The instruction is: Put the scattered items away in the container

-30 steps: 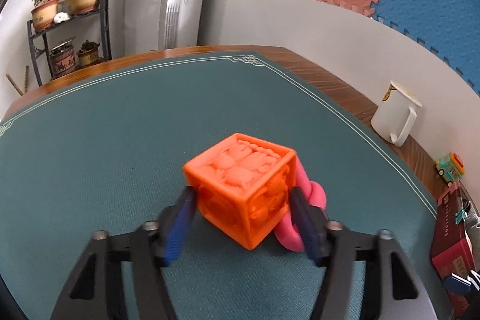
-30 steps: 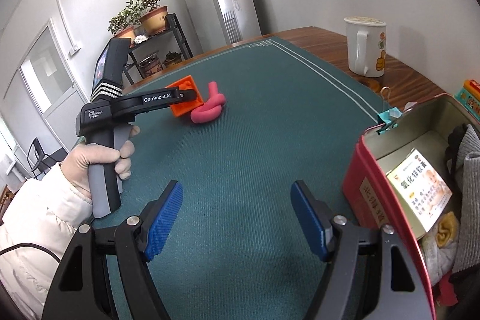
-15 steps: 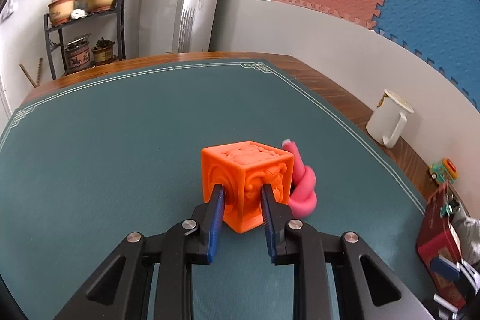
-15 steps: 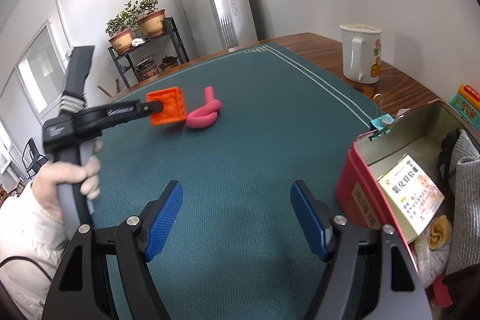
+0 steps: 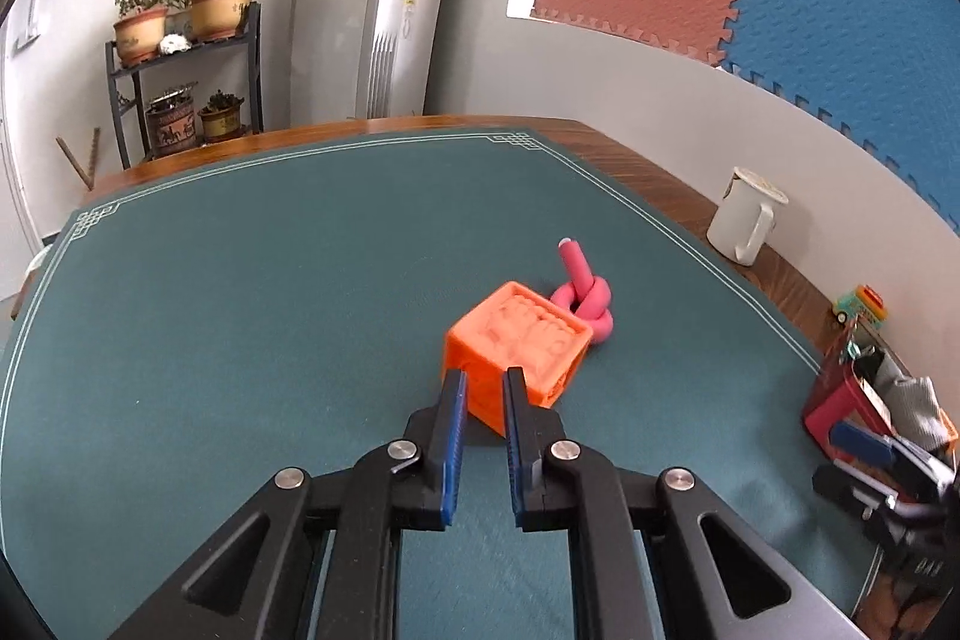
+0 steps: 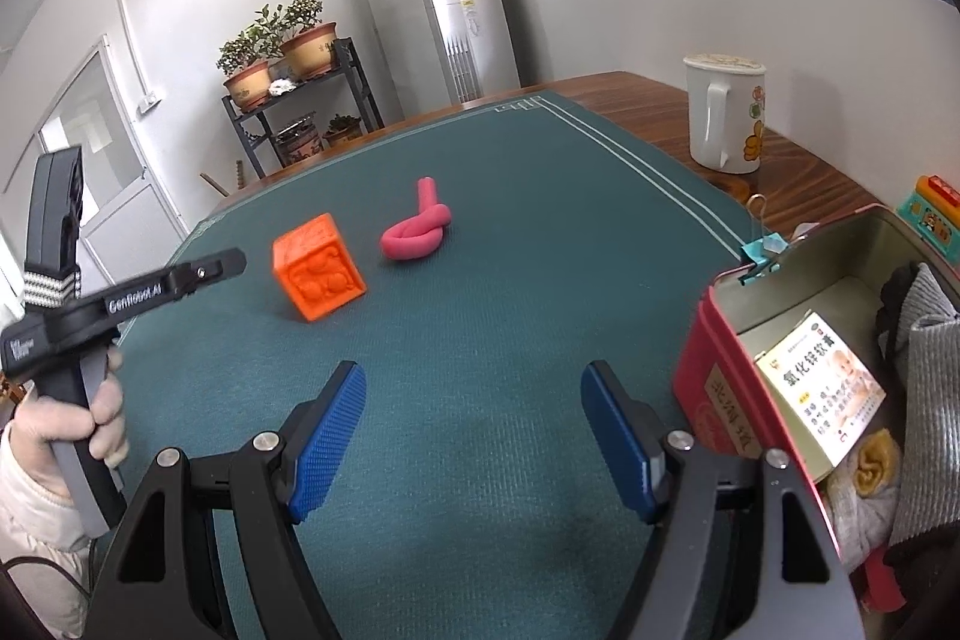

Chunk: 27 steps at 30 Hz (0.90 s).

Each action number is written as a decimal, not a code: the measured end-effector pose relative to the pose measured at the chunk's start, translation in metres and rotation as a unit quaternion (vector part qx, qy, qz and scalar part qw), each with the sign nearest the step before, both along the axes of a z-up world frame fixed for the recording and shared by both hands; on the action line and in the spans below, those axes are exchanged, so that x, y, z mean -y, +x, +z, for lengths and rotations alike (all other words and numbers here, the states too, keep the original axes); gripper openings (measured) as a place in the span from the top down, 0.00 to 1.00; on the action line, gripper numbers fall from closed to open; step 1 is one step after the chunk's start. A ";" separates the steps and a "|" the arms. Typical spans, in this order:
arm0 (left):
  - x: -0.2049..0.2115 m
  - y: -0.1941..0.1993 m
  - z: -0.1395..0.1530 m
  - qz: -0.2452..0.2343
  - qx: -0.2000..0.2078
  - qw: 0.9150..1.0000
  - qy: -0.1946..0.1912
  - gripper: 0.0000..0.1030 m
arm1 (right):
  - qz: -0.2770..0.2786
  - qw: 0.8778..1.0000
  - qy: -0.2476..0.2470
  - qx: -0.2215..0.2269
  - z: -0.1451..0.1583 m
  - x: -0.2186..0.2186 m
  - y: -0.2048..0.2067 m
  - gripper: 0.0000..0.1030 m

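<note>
An orange embossed cube (image 5: 517, 349) lies tilted on the green mat, also in the right wrist view (image 6: 317, 275). A knotted pink foam rod (image 5: 583, 297) lies just behind it (image 6: 417, 233). My left gripper (image 5: 482, 388) is nearly shut with nothing between its pads, just short of the cube; in the right wrist view (image 6: 231, 263) its tips stand apart from the cube. My right gripper (image 6: 474, 412) is open and empty above the mat. The red tin (image 6: 714, 370) at right holds a leaflet and cloth items.
A white mug (image 6: 723, 115) stands on the wooden table edge at back right. A small toy (image 6: 930, 214) sits behind the tin, a binder clip (image 6: 762, 253) on its rim. A plant shelf (image 6: 300, 100) stands beyond the table.
My left gripper closed on the cube, lifted it, then lost it. The cube now lies tilted on the mat ahead of the narrowed jaws. The right gripper stayed open.
</note>
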<state>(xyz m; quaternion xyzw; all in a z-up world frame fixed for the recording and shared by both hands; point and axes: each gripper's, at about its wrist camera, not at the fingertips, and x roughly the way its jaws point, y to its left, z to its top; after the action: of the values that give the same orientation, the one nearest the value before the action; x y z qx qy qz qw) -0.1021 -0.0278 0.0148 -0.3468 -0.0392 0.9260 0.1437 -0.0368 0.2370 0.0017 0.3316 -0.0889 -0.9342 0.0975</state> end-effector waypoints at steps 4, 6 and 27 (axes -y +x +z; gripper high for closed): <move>0.001 0.005 -0.002 0.002 -0.031 1.000 0.002 0.18 | -0.004 1.000 -0.004 0.003 -0.001 -0.003 0.000 0.25; -0.002 0.009 -0.001 -0.002 -0.065 0.998 -0.012 0.18 | -0.007 1.000 -0.007 0.006 -0.002 -0.004 -0.001 0.25; -0.035 -0.037 -0.031 -0.063 0.006 0.995 -0.073 0.40 | -0.006 1.000 0.002 0.020 -0.007 -0.002 -0.007 0.25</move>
<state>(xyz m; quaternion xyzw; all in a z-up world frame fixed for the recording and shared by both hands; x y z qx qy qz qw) -0.1391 0.0067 -0.0161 -0.3637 0.0498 0.9134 0.1761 -0.0434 0.2393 -0.0048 0.3498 -0.0905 -0.9281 0.0895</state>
